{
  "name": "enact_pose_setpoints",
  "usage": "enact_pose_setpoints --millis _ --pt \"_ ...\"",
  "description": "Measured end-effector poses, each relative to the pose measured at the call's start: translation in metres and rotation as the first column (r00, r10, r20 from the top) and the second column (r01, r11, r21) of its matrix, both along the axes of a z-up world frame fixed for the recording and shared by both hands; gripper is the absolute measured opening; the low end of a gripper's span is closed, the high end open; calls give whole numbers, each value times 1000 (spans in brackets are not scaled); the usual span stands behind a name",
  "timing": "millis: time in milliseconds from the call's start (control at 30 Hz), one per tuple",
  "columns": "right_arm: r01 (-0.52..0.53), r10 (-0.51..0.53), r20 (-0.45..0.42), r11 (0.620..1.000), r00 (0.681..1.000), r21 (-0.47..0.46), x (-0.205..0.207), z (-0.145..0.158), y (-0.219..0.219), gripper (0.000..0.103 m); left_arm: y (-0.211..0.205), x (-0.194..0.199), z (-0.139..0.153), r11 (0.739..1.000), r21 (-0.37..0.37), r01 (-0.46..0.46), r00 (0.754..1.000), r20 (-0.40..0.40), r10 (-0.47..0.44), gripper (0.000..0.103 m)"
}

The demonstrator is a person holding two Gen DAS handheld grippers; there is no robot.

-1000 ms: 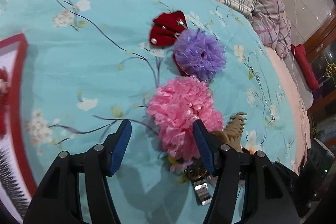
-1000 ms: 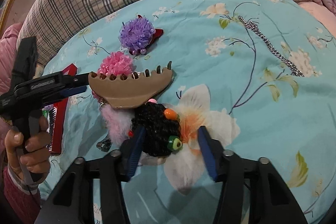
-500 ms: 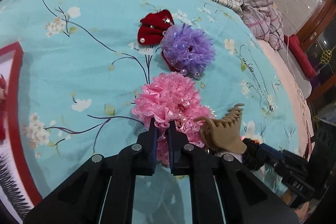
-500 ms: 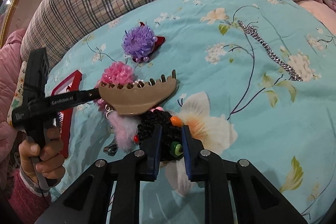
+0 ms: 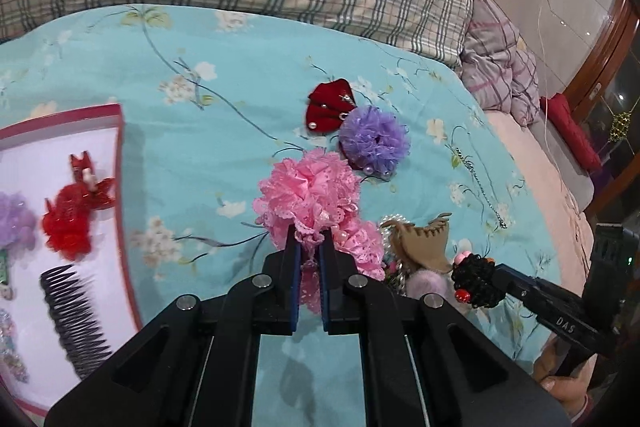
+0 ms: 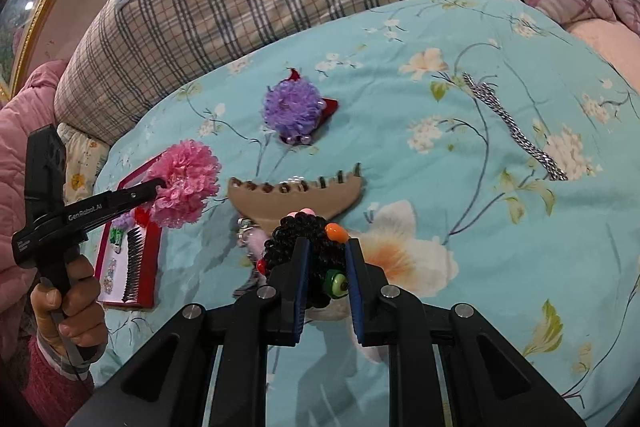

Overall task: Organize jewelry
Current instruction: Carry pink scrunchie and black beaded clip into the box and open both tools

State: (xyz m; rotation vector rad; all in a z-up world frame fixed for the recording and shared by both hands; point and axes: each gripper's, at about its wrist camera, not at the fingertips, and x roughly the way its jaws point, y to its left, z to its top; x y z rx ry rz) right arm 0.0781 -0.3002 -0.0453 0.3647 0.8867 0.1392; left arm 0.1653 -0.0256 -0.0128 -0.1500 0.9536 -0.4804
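Floral turquoise bedspread (image 5: 168,131) underfoot, both tongs clamped, the left gripper (image 5: 310,247) pinching the pink scrunchie (image 5: 308,195) and the right gripper (image 6: 326,259) the black beaded scrunchie (image 6: 304,239), each should travel high toward the red tray (image 5: 120,155) at nine o'clock.

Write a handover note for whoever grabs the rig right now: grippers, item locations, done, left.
Left gripper: shut on the pink lace scrunchie, raised off the bed near the red-rimmed tray.
Right gripper: shut on the black beaded scrunchie, just above the blue floral bedspread.
In the tray: red hair flower, black comb, a purple piece and small bits at its edge.
On the bedspread: purple scrunchie on a red bow, tan claw clip, silver chain, a pale fluffy piece under the clip.
Left: drop both held scrunchies into the tray, then collect the rest.
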Motion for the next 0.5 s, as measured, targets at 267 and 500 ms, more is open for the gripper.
enact_pose_setpoints --millis 267,500 --pt "-49 49 23 999 999 5 0 12 23 17 38 -18 2 997 -17 -71 997 -9 71 6" --pt "-119 119 27 993 993 13 7 17 58 17 83 -33 5 988 -15 -152 988 -4 152 6"
